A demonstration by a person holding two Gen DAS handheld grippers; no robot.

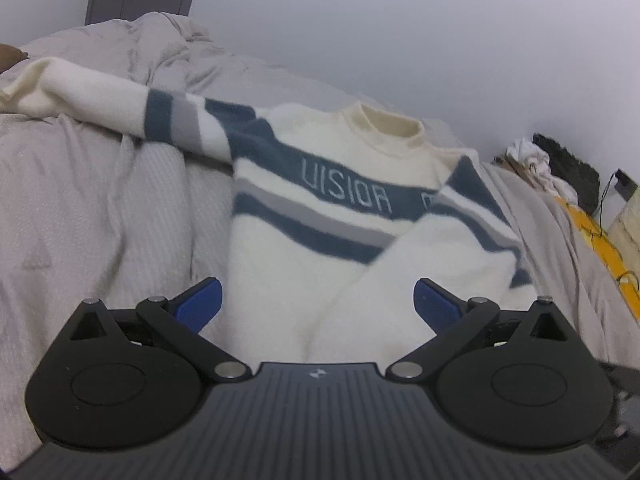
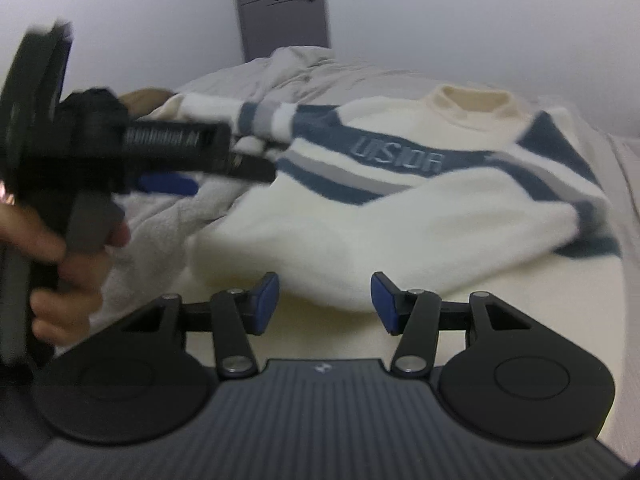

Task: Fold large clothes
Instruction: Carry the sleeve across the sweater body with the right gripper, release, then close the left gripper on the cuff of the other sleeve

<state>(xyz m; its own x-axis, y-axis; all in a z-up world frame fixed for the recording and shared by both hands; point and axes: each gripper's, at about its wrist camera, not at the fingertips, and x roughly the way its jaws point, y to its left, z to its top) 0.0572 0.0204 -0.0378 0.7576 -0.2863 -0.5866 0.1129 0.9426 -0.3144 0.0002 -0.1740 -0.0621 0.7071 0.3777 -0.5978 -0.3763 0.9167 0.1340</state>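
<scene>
A cream sweater with blue and grey stripes lies face up on the bed. It also shows in the right wrist view. Its right sleeve is folded across the body. Its left sleeve stretches out to the far left. My left gripper is open and empty, just above the sweater's lower body. My right gripper is open and empty at the sweater's hem. In the right wrist view the left gripper shows at the left, held in a hand, over the bedding beside the sweater.
Grey rumpled bedding covers the bed. A dark door stands behind the bed. A pile of clothes and a yellow item with cables lie at the right edge.
</scene>
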